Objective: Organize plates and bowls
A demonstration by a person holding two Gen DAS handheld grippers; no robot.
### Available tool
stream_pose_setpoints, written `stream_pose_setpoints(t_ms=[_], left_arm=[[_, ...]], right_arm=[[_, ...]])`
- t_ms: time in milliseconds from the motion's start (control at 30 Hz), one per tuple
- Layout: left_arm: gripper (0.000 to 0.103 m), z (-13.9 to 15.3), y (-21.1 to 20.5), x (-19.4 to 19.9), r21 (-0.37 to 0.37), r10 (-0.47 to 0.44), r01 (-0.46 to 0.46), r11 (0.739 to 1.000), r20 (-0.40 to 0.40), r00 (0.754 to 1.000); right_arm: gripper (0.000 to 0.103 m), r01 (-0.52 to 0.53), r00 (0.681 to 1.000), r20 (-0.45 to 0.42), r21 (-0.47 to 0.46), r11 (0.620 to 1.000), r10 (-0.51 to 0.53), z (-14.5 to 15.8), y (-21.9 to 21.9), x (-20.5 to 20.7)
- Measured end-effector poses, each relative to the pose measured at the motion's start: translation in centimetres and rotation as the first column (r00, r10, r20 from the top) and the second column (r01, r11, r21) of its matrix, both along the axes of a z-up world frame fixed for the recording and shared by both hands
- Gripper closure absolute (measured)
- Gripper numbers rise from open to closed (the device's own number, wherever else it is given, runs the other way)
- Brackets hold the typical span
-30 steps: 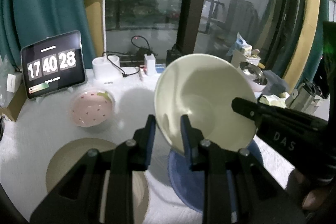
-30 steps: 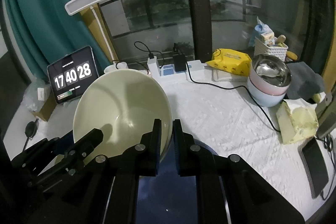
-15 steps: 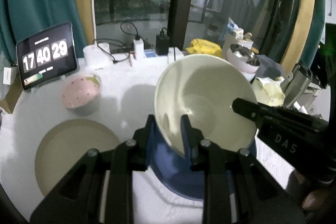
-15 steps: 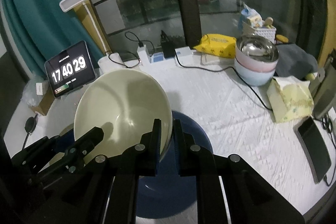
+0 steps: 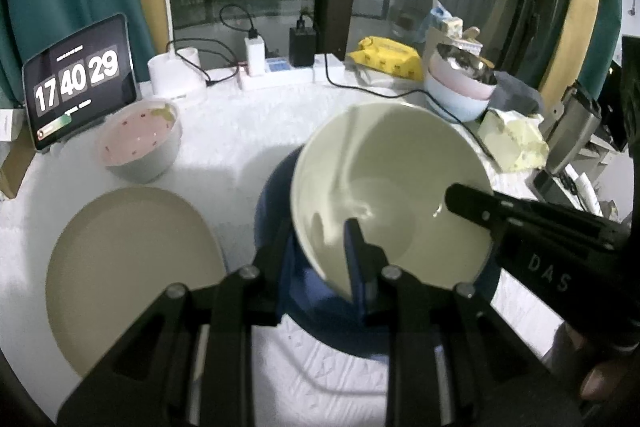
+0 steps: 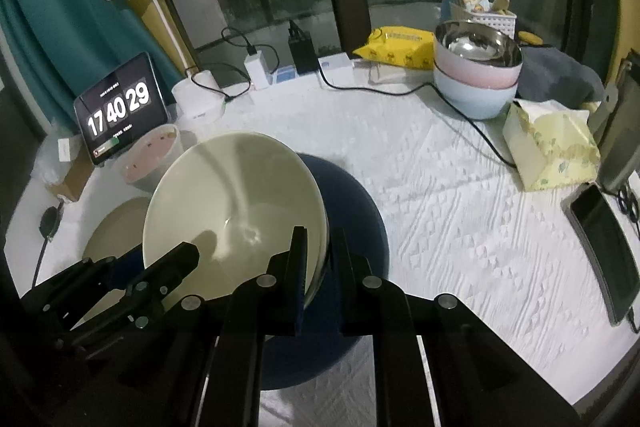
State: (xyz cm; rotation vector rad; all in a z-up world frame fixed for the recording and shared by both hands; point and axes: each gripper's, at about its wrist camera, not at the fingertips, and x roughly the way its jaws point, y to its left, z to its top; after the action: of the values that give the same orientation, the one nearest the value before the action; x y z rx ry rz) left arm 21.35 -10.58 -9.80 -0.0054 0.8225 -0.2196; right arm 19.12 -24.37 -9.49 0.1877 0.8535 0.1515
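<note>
Clock tablet [image 5: 78, 79]: far left, propped at table edge; 17 40 29 is shown, vs 17 40 28 in the frame 1 s back.
Pink bowl [image 5: 140, 139]: sat just right of tablet, upright on white cloth [image 6: 460, 195]; seen lower and nearer in left wrist view than 1 s ago.
Beige plate [image 5: 132, 275]: flat on cloth, front-left, apart from pink bowl; more of it is exposed now than 1 s ago.
Left gripper [image 5: 320, 247]: clamped on near-left rim of cream bowl [image 5: 392, 195], one finger inside, one outside; grip unchanged vs earlier frames.
Cream bowl: held tilted by both grippers, directly over blue plate [image 6: 360, 211]; whether bottom touches plate can't be told. Lowered vs 1 s ago — blue plate is now seen right around it.
Blue plate: on cloth, centre, right of beige plate, partly hidden under bowl.
Right gripper [image 6: 318, 255]: clamped on bowl's right rim, fingers either side of wall; same hold as before.
Stacked bowls [image 6: 476, 67]: steel in pink in pale blue, back right, well apart from held bowl; not moved.
Tissue pack [image 6: 552, 147]: right of stack, near a phone [image 6: 604, 251].
</note>
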Motion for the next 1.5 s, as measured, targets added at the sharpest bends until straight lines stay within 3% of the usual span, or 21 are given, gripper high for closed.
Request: stream_pose_setpoints(t_ms=[567, 800, 1500], left_arm=[[0.077, -1.3, -0.3, 0.3, 0.025, -0.011, 0.012, 1.0, -0.04, 0.999], [0.076, -0.9, 0.0, 0.2, 0.026, -0.003, 0.003, 1.0, -0.011, 1.0], [0.075, 1.6, 2.2, -0.5, -0.011, 0.038, -0.038, 0.999, 0.036, 0.999]], right_arm=[[0.091, 0.0, 0.999, -0.053, -0.032, 0.999, -0.002, -1.5, 0.4, 0.4], [0.086, 0.006, 0.998, -0.06, -0.04, 0.999, -0.008, -1.6, 0.4, 0.8], [0.083, 0.014, 1.0, 0.021, -0.056, 0.998, -0.013, 1.7, 0.7, 0.3]])
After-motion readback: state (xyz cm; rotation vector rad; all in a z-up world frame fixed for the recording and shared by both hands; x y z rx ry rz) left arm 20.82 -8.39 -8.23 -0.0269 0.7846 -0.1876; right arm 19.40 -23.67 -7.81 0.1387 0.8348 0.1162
